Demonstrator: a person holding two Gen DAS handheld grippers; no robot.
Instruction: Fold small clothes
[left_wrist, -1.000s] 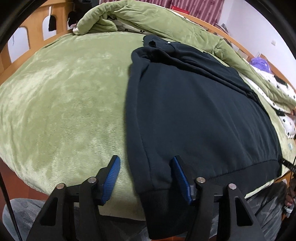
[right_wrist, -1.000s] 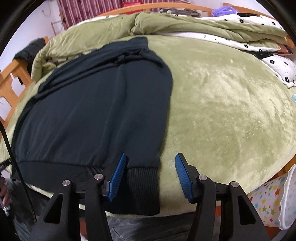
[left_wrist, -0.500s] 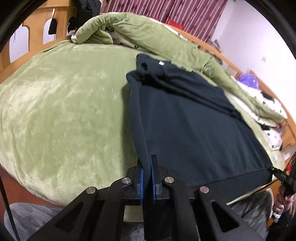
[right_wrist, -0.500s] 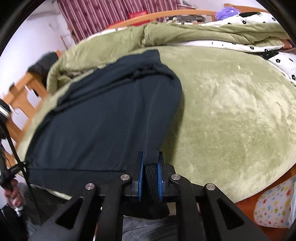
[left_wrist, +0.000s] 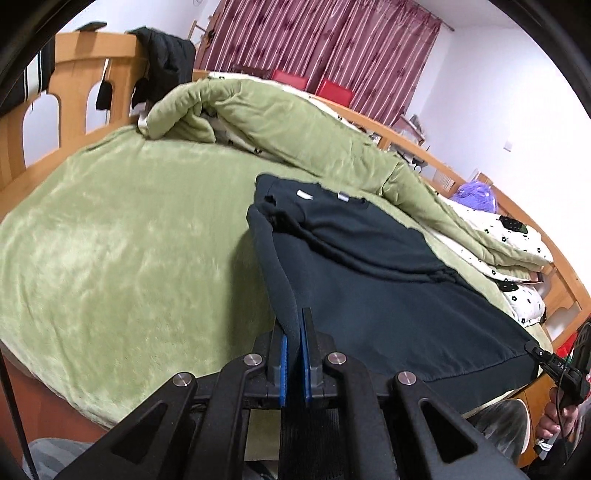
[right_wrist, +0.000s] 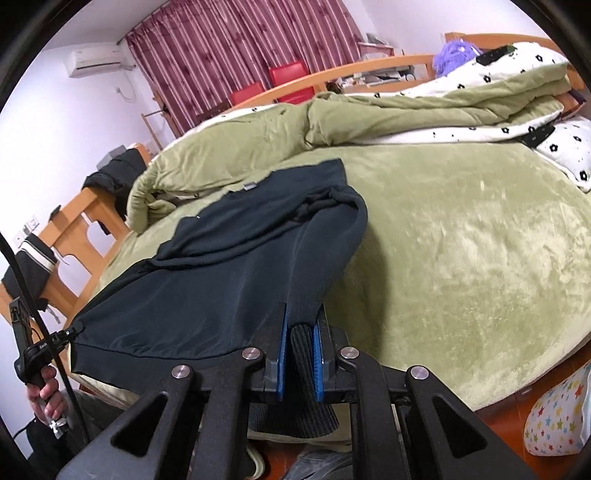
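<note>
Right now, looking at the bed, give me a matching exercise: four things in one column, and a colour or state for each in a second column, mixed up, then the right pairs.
Things:
1. sweatshirt
2. blanket
3. curtain
4. left tongs

Colour or state:
A. maroon with pale stripes
B. shut on a ribbed hem corner
C. light green and plush
D. very dark, lying on the bed

Pairs: 1-D, 2-C, 3-A, 4-B

The right tongs are shut on the other hem corner.
</note>
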